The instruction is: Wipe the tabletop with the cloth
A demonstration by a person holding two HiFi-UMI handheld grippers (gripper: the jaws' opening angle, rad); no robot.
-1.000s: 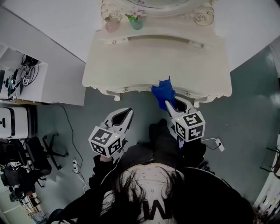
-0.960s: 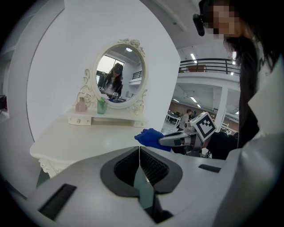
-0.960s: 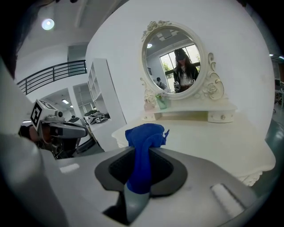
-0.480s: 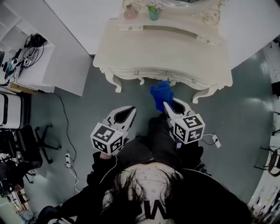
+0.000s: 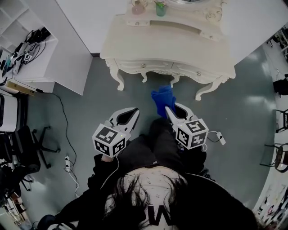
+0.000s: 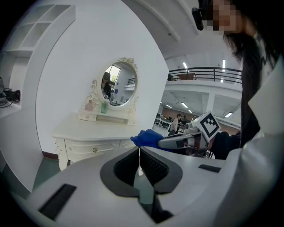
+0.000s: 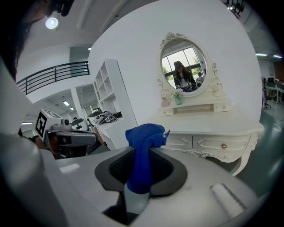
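Note:
The blue cloth (image 5: 163, 99) is bunched between the jaws of my right gripper (image 5: 173, 108), which is shut on it. It hangs over the grey floor, just short of the front edge of the cream dressing table (image 5: 171, 45). In the right gripper view the cloth (image 7: 144, 153) stands up between the pads, with the table (image 7: 217, 124) and its oval mirror (image 7: 183, 71) beyond. My left gripper (image 5: 133, 113) is to the left of it, level with it, shut on nothing. In the left gripper view its jaws meet in a thin line (image 6: 140, 158), with the cloth (image 6: 148, 138) to the right.
A pink bottle (image 5: 138, 8) and a green cup (image 5: 161, 9) stand on the table's back shelf. White shelving (image 5: 27, 49) with cables is at the left, a black office chair (image 5: 27, 148) below it. A power strip (image 5: 67, 161) lies on the floor.
Both grippers and the view have drawn back from the table. The cloth, at the table's front edge before, is now over the floor in front of it.

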